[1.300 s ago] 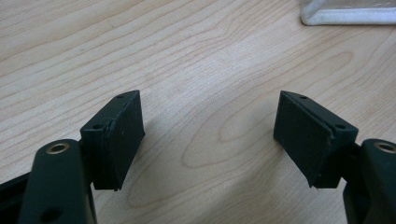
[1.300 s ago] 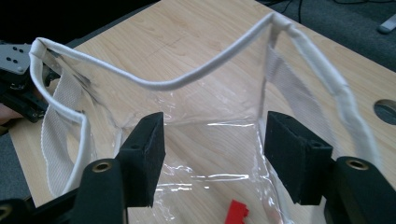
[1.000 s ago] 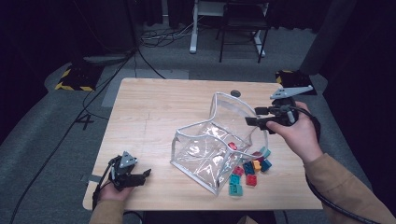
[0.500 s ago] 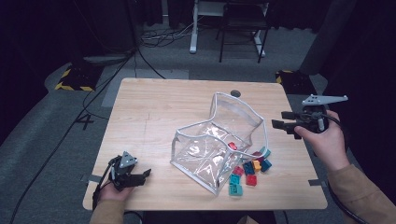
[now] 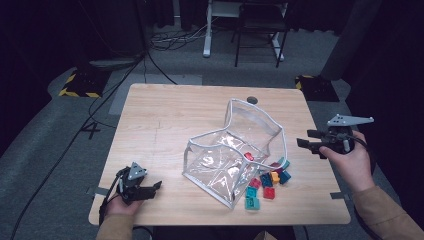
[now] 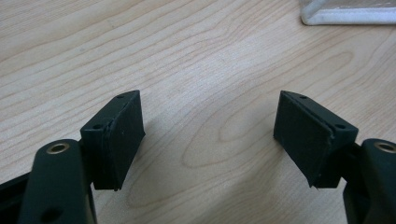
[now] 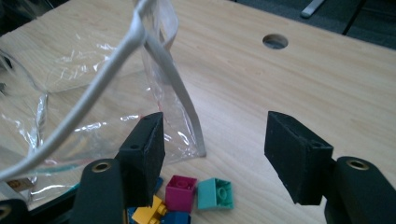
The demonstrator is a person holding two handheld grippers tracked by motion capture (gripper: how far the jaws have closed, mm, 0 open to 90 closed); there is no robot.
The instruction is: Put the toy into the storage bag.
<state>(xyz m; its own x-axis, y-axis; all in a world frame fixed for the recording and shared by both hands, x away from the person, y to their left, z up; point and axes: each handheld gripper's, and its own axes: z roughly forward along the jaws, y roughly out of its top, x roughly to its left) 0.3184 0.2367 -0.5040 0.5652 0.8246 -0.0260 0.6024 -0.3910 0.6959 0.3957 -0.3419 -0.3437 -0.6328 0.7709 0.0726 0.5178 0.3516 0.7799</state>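
Worktop [image 5: 165, 125]: pale wood grain, smooth, matt. Bag [image 5: 225, 155]: clear glossy crinkled plastic, white edging. Bricks [image 5: 265, 182]: shiny moulded plastic. Fingers [image 6: 303, 126]: matt black, rubbery pads.

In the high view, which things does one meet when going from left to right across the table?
Left gripper → clear plastic bag → loose toy bricks → right gripper.

The high view looks down on the whole desk [image 5: 165, 120] from above; each gripper view skims close over it, sharing the clear bag [image 7: 93, 93].
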